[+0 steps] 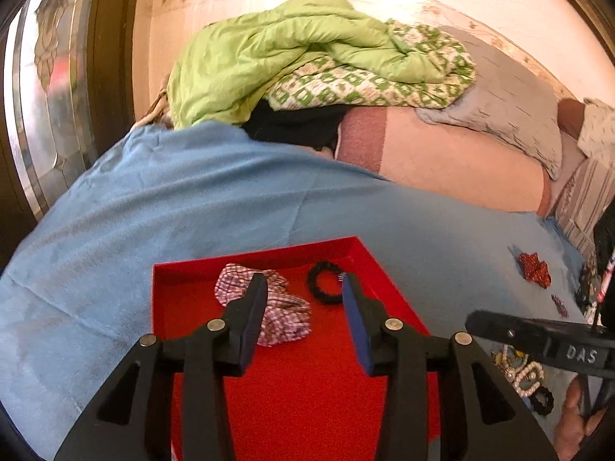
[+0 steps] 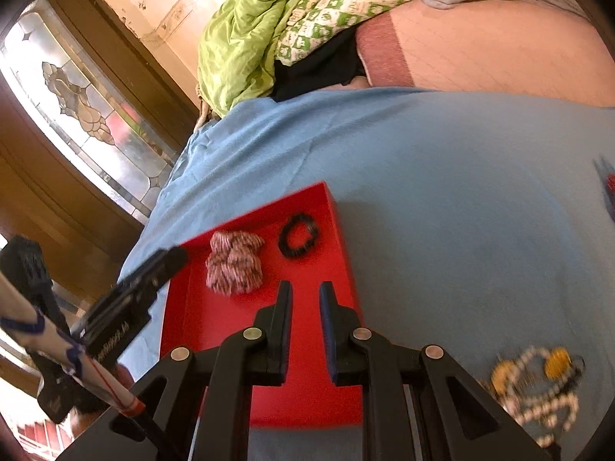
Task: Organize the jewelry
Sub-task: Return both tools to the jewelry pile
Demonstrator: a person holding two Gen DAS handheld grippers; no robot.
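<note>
A red tray (image 1: 369, 269) sits on a light blue cloth (image 1: 153, 211) and fills the lower middle of the left wrist view. Inside it, toward its far end, lie a plaid scrunchie (image 1: 284, 315) and, just to the right of it, a black beaded bracelet (image 1: 324, 282); the two lie close but apart. The left gripper (image 1: 303, 280) hangs above the tray with its jaws parted and nothing between them, the left finger overlapping the scrunchie in the picture and the right finger beside the bracelet. In the right wrist view the right gripper (image 2: 305, 288) stands over the tray's right half in the lower middle of the frame, its jaws drawn nearly together with only a narrow gap, and no item is seen between them. At the lower right of the left wrist view more jewelry waits on the cloth: a heap of pearl strands (image 1: 524, 374) with a small black ring (image 1: 542, 399) just beside it, and farther up the right edge a red fabric piece (image 1: 534, 269). The pearl heap shows blurred at the lower right of the right wrist view. A green quilt (image 1: 276, 50) is piled in the upper middle of the frame, beyond the cloth.
</note>
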